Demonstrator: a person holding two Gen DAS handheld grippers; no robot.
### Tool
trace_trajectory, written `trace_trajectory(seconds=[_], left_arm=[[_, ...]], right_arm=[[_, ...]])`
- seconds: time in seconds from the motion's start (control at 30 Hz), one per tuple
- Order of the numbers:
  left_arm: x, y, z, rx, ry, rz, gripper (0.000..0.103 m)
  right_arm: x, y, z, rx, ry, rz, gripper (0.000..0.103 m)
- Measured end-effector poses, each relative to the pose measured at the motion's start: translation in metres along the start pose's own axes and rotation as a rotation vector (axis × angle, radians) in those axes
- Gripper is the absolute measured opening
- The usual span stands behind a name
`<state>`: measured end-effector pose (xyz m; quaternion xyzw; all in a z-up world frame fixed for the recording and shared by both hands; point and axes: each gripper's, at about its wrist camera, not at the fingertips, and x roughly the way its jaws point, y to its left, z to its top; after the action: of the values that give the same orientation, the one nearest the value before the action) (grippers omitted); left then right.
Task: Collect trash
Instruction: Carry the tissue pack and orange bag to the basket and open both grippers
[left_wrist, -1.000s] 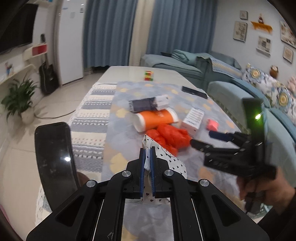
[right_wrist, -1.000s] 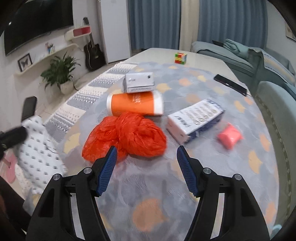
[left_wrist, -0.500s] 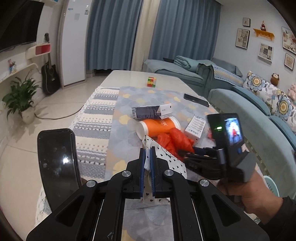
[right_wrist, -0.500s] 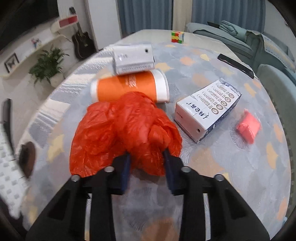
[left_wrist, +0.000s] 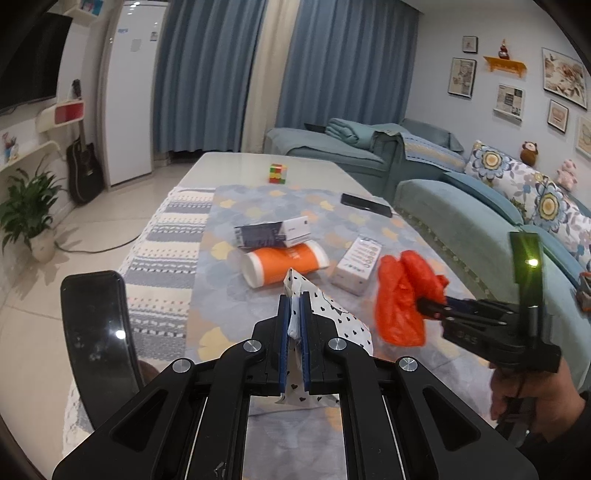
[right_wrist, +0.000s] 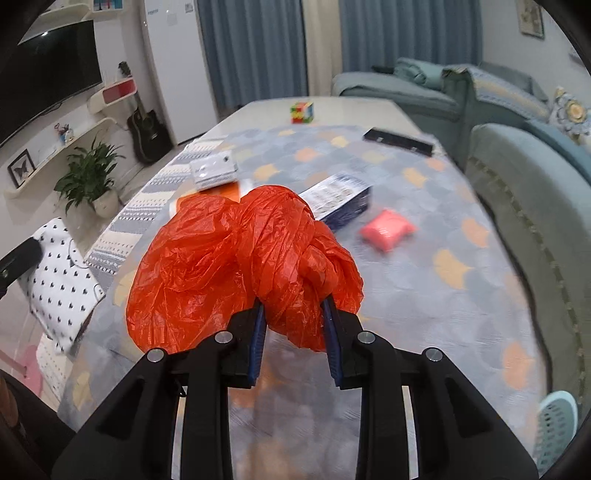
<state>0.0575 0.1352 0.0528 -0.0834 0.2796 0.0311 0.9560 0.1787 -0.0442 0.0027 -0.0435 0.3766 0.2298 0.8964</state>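
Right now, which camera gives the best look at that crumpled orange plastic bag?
The right wrist view: the orange bag fills the middle, pinched in the right gripper. The left wrist view shows the bag smaller, off to the right, lifted off the table.

The left gripper (left_wrist: 294, 314) is pointed forward and downward, its blue-padded jaws pressed nearly together on a thin fold of white heart-printed bag (left_wrist: 325, 314). The right gripper (right_wrist: 293, 325) is held to the right of the left one, gripped from below by a hand (left_wrist: 532, 398) at the near right edge. Its jaws have just been closing and are now clamped on a crumpled orange plastic bag (right_wrist: 243, 266), which is carried clear of the table.
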Motion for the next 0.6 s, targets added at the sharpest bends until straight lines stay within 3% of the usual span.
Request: trace_trajectory(seconds=[0.27, 0.6], left_arm=[[-0.002, -0.029, -0.002, 0.057, -0.01, -0.036, 0.004], [0.002, -0.071, -0.007, 0.125, -0.003, -0.11, 0.004]], right_arm=[[-0.047, -0.034, -0.013, 0.036, -0.08, -0.066, 0.025], [-0.081, -0.066, -0.035, 0.072, -0.108, -0.111, 0.025]])
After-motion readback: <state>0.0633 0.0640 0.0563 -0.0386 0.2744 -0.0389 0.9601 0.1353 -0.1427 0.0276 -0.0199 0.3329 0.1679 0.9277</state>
